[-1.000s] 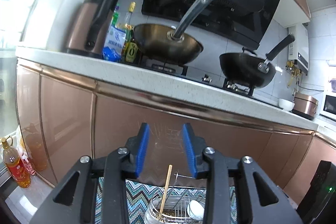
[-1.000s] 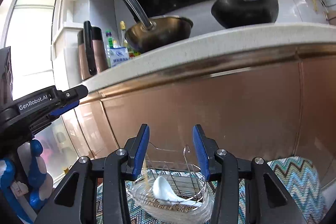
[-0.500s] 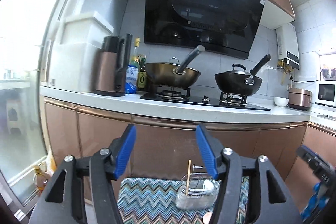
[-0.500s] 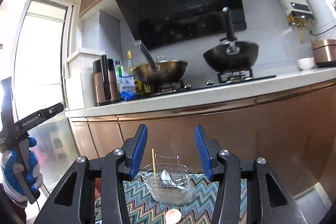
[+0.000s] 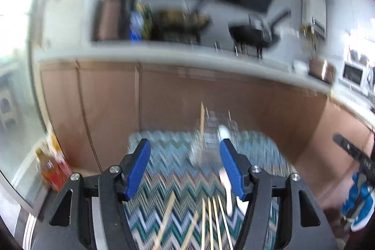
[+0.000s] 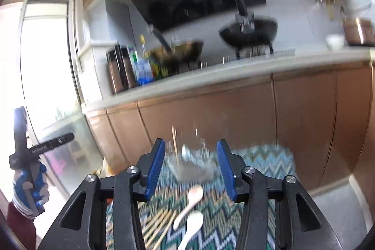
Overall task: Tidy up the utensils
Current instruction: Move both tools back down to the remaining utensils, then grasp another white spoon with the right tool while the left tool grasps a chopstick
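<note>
Both our hand-held grippers gape empty; loose chopsticks [image 5: 211, 224] lie lengthwise just ahead of the left hand-held gripper [image 5: 185, 168], the nearer one.

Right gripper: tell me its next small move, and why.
Probably lower the right gripper toward the nearer white spoon on the zigzag mat. Its jaws are open and empty, two spoons and loose chopsticks lie on the mat, and the clear holder already has a spoon and one chopstick in it.
</note>
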`<action>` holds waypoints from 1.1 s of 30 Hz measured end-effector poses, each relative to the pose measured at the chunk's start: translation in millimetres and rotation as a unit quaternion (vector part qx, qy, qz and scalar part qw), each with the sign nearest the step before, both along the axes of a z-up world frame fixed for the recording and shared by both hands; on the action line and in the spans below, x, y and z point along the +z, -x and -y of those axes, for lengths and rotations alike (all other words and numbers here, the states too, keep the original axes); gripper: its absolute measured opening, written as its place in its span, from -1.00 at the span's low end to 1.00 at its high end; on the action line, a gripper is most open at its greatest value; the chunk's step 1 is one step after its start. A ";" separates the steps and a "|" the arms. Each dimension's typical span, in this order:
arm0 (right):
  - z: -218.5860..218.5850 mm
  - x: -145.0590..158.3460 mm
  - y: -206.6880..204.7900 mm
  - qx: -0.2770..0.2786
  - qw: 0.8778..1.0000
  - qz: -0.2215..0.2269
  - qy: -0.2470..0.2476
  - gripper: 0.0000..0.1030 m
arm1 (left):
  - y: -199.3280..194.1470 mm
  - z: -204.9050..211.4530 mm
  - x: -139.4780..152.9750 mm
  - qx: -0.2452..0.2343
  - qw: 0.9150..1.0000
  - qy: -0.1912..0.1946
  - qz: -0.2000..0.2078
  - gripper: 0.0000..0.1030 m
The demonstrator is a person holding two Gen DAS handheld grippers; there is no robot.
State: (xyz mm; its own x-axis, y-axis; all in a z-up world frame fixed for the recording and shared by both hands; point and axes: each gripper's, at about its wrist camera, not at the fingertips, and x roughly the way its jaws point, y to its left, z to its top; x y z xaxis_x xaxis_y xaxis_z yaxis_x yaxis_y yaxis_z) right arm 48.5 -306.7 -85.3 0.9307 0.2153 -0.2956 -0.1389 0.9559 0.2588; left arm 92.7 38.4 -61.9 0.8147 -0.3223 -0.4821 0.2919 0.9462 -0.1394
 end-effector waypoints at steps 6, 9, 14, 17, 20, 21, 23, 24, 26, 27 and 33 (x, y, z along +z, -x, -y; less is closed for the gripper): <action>5.4 -56.1 -31.2 0.027 0.995 -0.097 -0.014 -0.39 | -26.2 35.5 -68.1 -0.073 0.989 -0.007 -0.127 0.03; 5.7 -81.8 -47.4 0.043 0.990 -0.136 -0.018 -0.53 | -40.2 53.3 -99.5 -0.109 0.975 -0.003 -0.192 -0.49; 4.3 -124.6 -72.3 0.082 0.976 -0.198 -0.042 -0.58 | -68.6 76.6 -141.7 -0.122 0.956 -0.012 -0.268 -0.61; -0.5 -146.3 -91.8 0.106 0.965 -0.234 -0.061 -0.57 | -85.0 86.5 -156.6 -0.131 0.944 -0.015 -0.303 -0.61; -5.7 -165.2 -106.5 0.121 0.956 -0.260 -0.066 -0.57 | -95.1 95.4 -170.7 -0.138 0.934 -0.020 -0.328 -0.61; -6.5 -168.3 -112.1 0.125 0.953 -0.266 -0.067 -0.57 | -98.8 98.5 -174.3 -0.139 0.932 -0.022 -0.335 -0.61; -8.0 -176.0 -118.8 0.131 0.950 -0.276 -0.069 -0.57 | -106.3 103.8 -179.9 -0.140 0.927 -0.030 -0.346 -0.61; -8.4 -181.0 -122.8 0.134 0.947 -0.282 -0.070 -0.57 | -109.7 105.9 -182.9 -0.138 0.925 -0.035 -0.352 -0.61; -7.9 -188.6 -127.4 0.138 0.944 -0.292 -0.072 -0.57 | -117.5 109.3 -190.5 -0.130 0.921 -0.045 -0.364 -0.61; -7.7 -190.7 -129.5 0.140 0.943 -0.294 -0.073 -0.57 | -120.4 110.0 -194.1 -0.128 0.919 -0.046 -0.370 -0.61; -9.4 -206.5 -143.2 0.152 0.932 -0.320 -0.078 -0.57 | -131.3 115.5 -212.3 -0.120 0.909 -0.053 -0.396 -0.61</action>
State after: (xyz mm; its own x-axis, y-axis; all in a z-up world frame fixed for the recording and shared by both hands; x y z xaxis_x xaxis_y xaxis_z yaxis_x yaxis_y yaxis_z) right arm 191.7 -297.3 -291.8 0.4638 0.5281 -0.7113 -0.1676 0.8407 0.5149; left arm 224.0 -77.1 -274.2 0.1112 -0.3630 -0.9251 0.3402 0.8886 -0.3077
